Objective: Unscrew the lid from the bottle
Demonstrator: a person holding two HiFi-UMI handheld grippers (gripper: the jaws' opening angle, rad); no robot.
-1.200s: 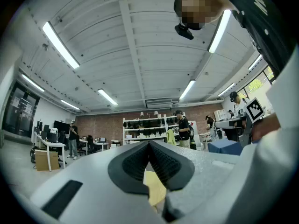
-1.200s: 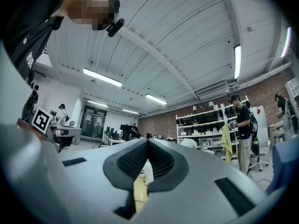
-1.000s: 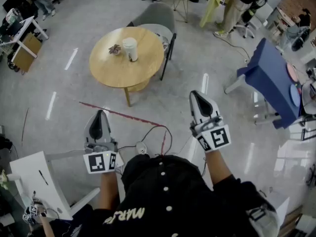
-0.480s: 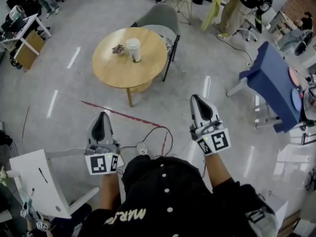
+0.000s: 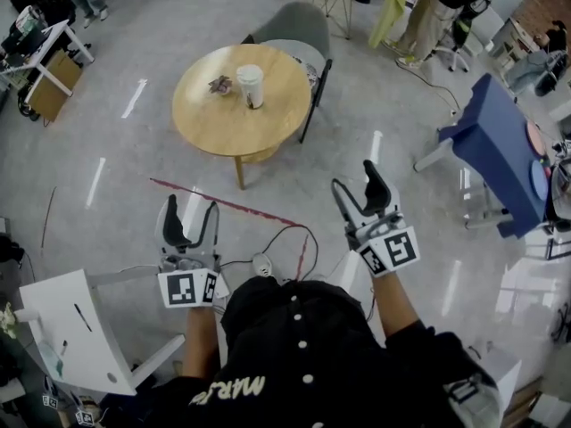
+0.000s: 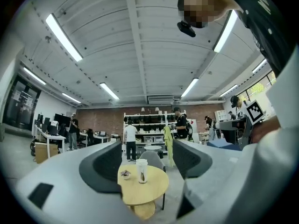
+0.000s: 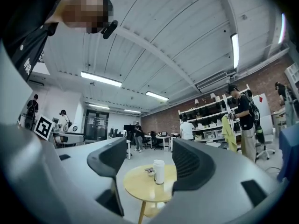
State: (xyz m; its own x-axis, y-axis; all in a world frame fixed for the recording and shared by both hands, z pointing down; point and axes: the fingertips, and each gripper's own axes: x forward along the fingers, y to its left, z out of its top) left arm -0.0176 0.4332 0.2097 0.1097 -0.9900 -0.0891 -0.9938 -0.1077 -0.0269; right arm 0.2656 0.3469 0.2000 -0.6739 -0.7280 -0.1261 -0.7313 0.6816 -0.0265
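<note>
A white bottle (image 5: 251, 86) with a pale lid stands upright on a round wooden table (image 5: 214, 123), far ahead of both grippers. It also shows in the left gripper view as the bottle (image 6: 141, 170) and in the right gripper view as the bottle (image 7: 159, 171). My left gripper (image 5: 189, 214) is held over the floor, its jaws opening with nothing between them. My right gripper (image 5: 355, 181) is likewise over the floor, jaws opening and empty. Both point toward the table, as seen from the left gripper (image 6: 147, 160) and the right gripper (image 7: 149, 160).
A small brownish object (image 5: 219, 84) lies beside the bottle. A grey chair (image 5: 290, 29) stands behind the table. A blue piece of furniture (image 5: 491, 145) is at the right, a white one (image 5: 71, 328) at lower left. A red cable (image 5: 223, 205) crosses the floor. People stand at the back.
Both grippers' jaws have gone from shut to spread apart. The grippers stay over the floor, and the table has shifted slightly right in the head view.
</note>
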